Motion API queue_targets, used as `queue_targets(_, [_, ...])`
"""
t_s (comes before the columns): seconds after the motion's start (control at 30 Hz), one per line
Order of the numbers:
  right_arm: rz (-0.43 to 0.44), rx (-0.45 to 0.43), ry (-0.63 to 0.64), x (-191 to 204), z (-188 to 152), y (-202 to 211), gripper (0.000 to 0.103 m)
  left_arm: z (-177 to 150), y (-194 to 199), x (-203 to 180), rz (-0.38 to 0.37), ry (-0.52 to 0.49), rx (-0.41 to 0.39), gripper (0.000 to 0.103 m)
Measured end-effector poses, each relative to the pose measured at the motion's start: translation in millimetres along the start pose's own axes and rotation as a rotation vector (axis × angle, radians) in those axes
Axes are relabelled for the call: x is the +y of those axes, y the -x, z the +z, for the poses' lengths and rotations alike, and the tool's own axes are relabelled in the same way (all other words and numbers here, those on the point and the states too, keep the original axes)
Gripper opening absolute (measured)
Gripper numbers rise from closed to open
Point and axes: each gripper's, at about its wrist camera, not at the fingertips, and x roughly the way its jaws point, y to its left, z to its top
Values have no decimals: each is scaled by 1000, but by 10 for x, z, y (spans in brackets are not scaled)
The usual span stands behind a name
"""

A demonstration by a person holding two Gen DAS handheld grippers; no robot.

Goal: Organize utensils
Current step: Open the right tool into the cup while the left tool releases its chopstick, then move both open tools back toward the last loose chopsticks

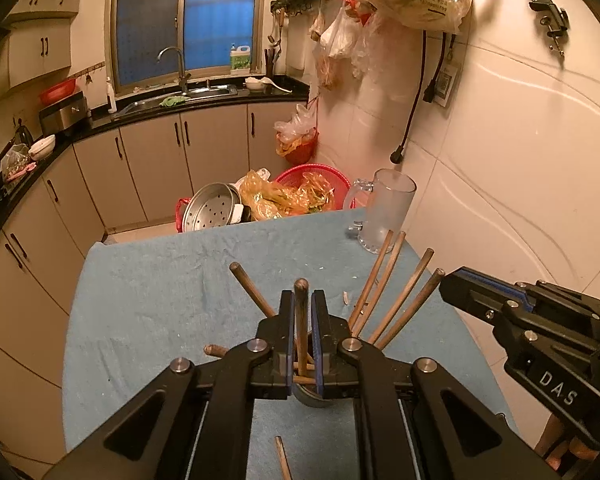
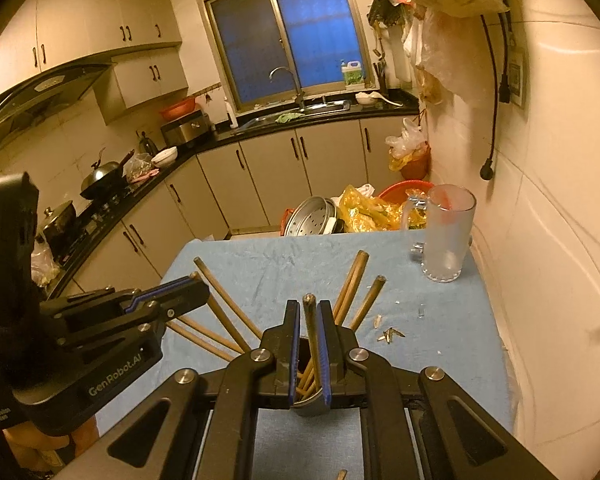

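Note:
A small metal cup (image 1: 312, 396) stands on the blue cloth, with several wooden chopsticks (image 1: 380, 280) fanning out of it. My left gripper (image 1: 301, 298) is shut on one upright chopstick (image 1: 301, 320) directly above the cup. My right gripper (image 2: 309, 308) is shut on another upright chopstick (image 2: 312, 332) above the same cup (image 2: 310, 402). Each gripper shows in the other's view, the right one (image 1: 480, 292) to the right, the left one (image 2: 168, 294) to the left. One chopstick (image 1: 283, 458) lies on the cloth near me.
A frosted glass mug (image 1: 386, 210) stands at the table's far right corner by the tiled wall. Small debris (image 2: 390, 334) lies on the blue cloth (image 1: 160, 300). Beyond the far edge are a steamer pot (image 1: 210, 212) and a red basket (image 1: 316, 176).

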Motion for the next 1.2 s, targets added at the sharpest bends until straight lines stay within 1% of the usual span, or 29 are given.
queue_targets(0.03, [-5, -3, -7, -10, -4, 20, 15, -2, 28, -4, 0, -1, -5, 11])
queue_targets(0.1, [-15, -10, -18, -6, 1, 74, 19, -16, 72, -21, 9, -6, -15, 26])
queue_targets(0.13, [-25, -15, -22, -12, -8, 106, 23, -22, 102, -21, 15, -4, -23, 41])
queue_targets(0.17, [-33, -17, -24, -13, -12, 133, 26, -25, 128, -15, 21, 0, -30, 54])
queue_targets(0.2, [-42, -19, -27, -17, -25, 163, 27, -35, 169, -7, 28, 7, -42, 56])
queue_targets(0.27, [-55, -18, -26, -28, -68, 230, 30, -53, 231, 11, 29, 16, -51, 57])
queue_targets(0.4, [-76, -7, -30, -46, -170, 334, 32, -142, 309, 38, 46, 10, -30, 60])
queue_targets(0.5, [-87, 12, -50, -87, -277, 384, 34, -243, 378, 77, 55, 20, -21, 65])
queue_targets(0.63, [-95, 42, -71, -114, -433, 412, 36, -414, 465, 140, 68, 35, -4, 66])
queue_targets(0.83, [-102, 91, -89, -126, -693, 392, 42, -697, 569, 223, 101, 19, 21, 66])
queue_targets(1.0, [-107, 137, -93, -138, -908, 360, 43, -913, 528, 321, 122, 32, 71, 66])
queue_targets(1.2, [-114, 198, -125, -162, -1205, 263, 43, -1191, 389, 375, 153, 22, 127, 66])
